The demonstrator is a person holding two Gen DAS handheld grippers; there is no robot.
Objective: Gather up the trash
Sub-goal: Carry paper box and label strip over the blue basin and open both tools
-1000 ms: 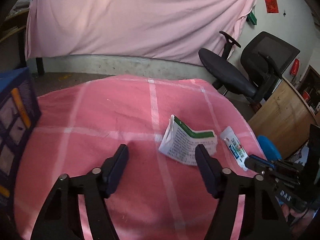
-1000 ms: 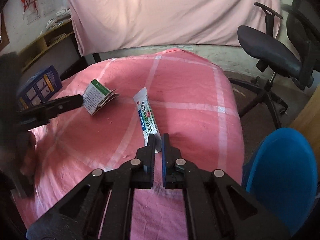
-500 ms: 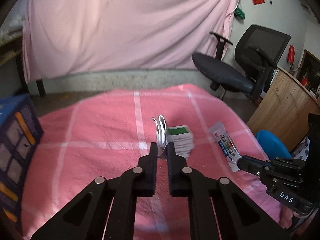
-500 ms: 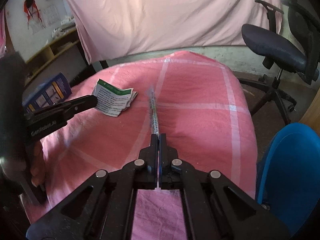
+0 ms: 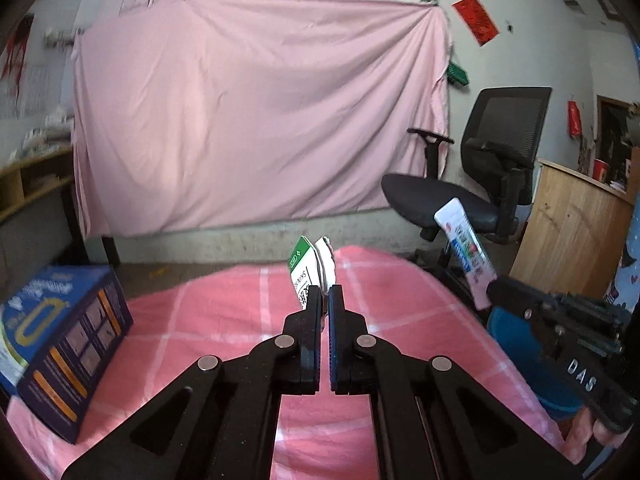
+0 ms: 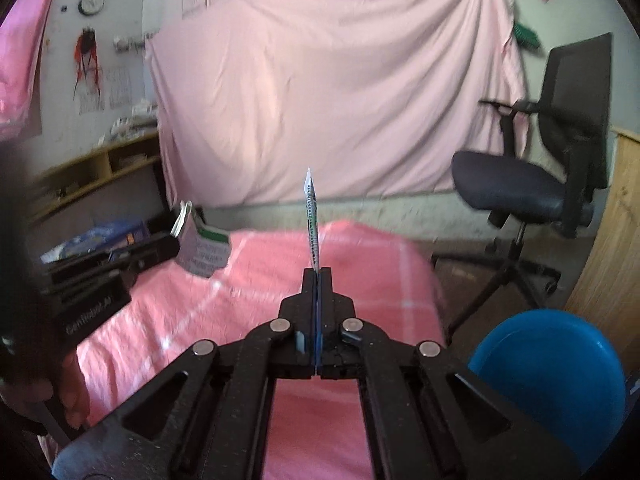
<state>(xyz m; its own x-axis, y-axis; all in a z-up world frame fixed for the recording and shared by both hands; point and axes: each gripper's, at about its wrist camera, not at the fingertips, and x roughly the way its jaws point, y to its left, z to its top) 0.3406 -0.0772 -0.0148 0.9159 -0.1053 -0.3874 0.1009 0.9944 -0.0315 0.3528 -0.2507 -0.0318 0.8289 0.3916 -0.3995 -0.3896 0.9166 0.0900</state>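
- Now the left gripper (image 5: 325, 294) is clamped tight on the flattened green-and-white carton (image 5: 310, 268), which sticks up past its tips, clear of the pink checked bedcover (image 5: 208, 320) and over the far middle of the bed.
- Its jaws have just been closing, and the carton sits between them.
- Likewise the right gripper (image 6: 317, 276) is pinched fully on the bottom end of the toothpaste tube (image 6: 312, 216); the tube stands edge-on and upright above its tips, off the cover near the bed's right edge.
- Both pieces of trash are therefore in hand, and the blue bin (image 6: 548, 364) waits just off the bed's right side, below and right of the right gripper.
- Risk 1: the tube is held only by its thin crimped end, so a quick swing toward the bin could let it pivot or slide out short of the rim.
- Risk 2: the carton is gripped at 1 lower corner; it may fold or twist loose as the hand turns.
- Risk 3: the 2 grippers are close together, so both heading for the bin at once could knock tips or trash together.
- The blue box (image 5: 60, 344) at the bed's left edge looks untouched.
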